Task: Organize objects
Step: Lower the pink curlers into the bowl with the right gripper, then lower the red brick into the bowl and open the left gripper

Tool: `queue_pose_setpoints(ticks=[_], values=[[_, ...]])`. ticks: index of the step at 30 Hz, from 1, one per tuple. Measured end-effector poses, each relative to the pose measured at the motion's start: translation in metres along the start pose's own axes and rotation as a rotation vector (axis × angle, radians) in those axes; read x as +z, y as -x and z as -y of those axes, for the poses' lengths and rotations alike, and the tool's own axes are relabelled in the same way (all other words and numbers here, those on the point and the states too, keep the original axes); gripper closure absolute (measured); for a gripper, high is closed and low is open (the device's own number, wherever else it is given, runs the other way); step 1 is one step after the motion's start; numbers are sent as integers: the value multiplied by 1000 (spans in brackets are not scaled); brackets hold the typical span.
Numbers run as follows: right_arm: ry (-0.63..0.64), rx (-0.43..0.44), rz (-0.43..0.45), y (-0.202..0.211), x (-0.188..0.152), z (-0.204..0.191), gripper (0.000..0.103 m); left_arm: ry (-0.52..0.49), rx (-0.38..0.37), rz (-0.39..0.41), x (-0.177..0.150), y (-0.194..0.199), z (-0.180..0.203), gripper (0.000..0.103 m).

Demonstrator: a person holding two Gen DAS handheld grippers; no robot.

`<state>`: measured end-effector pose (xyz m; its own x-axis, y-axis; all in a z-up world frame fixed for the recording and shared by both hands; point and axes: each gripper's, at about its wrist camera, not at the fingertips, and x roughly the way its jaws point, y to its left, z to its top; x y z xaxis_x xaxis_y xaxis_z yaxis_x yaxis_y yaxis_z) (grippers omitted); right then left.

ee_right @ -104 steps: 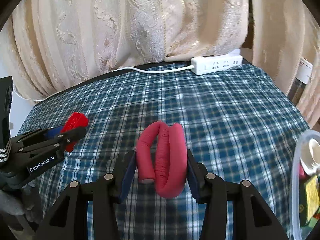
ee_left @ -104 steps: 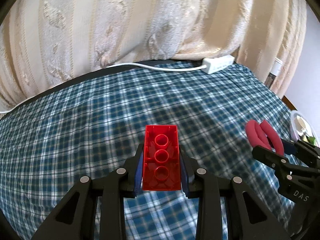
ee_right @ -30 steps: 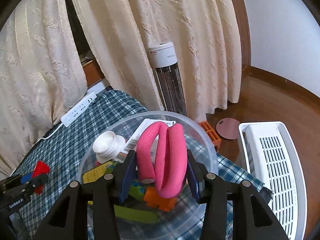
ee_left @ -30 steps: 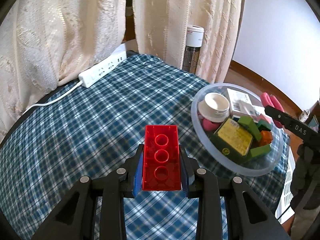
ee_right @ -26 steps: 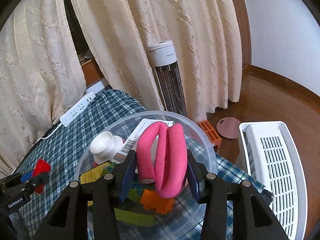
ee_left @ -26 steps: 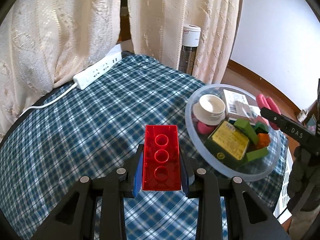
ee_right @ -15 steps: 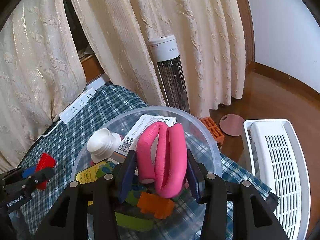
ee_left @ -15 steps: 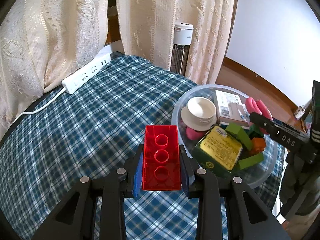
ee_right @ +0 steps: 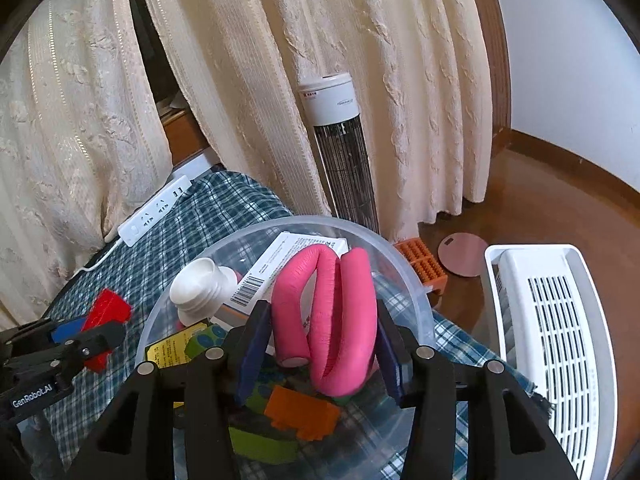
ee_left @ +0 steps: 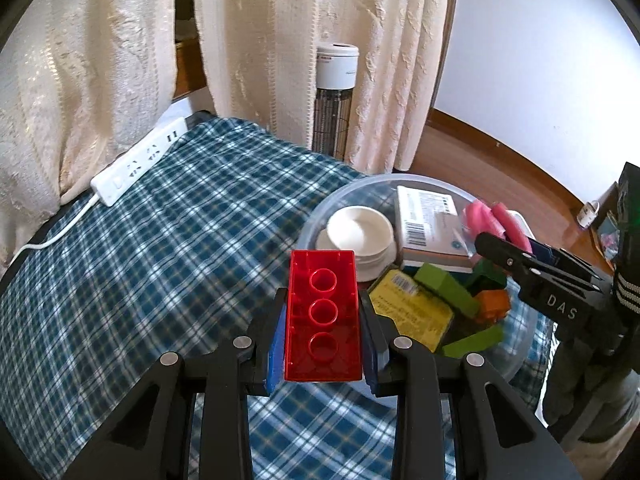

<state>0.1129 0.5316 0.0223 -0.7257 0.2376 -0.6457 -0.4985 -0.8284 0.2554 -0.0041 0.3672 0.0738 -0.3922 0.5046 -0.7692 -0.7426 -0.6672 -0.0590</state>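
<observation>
Since the earliest frames: both grippers carried off the bare plaid stretch and swung across to the clear bowl (ee_right: 404,264) at the table's far corner. Over the last second, bowl drawn closer to centre in the left wrist view.

Right gripper (ee_right: 320,344) over the bowl, jaws opening around the folded pink foam roller (ee_right: 340,312). Roller between the blue pads, gap showing beside each pad; grip looks let go or nearly so. Left gripper (ee_left: 320,332) clamped on the red brick (ee_left: 322,316), hanging above the blue plaid cloth (ee_left: 140,280) just short of the bowl's near rim.

Risks, judged from here:
- Roller springs out of its fold on release, bounces off the orange block (ee_right: 304,408) or the white box (ee_right: 280,268), tips over the rim. Floor and white rack (ee_right: 560,340) right below that side.
- Bowl sits at the cloth's corner; a nudge from either gripper could slide it off.
- Bowl already crowded; brick dropped on the white jar (ee_left: 360,236) or yellow tin (ee_left: 412,312) may roll out.
- Both grippers converging on one bowl; clash likely if left moves in too early.

View differences:
- Right wrist only: pad gaps around the roller, floor drop, rack, orange comb-like piece on the floor.
- Left wrist only: brick's hollow underside, green blocks (ee_left: 444,288), bowl contents from the side, right gripper's height above them.
</observation>
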Motion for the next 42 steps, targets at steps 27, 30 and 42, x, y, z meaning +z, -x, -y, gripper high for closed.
queue_pose_setpoints(ticks=[27,30,42], values=[[-39,27,30,16,-3,9,46,-34,-94,-43,9,-34,36,71],[-42,27,30,18,-4,9,46,-35,-107,-40,9,-34,38,70],[-39,36,28,30,-10,3,29,18,-130,-5,8,-15,27,44]])
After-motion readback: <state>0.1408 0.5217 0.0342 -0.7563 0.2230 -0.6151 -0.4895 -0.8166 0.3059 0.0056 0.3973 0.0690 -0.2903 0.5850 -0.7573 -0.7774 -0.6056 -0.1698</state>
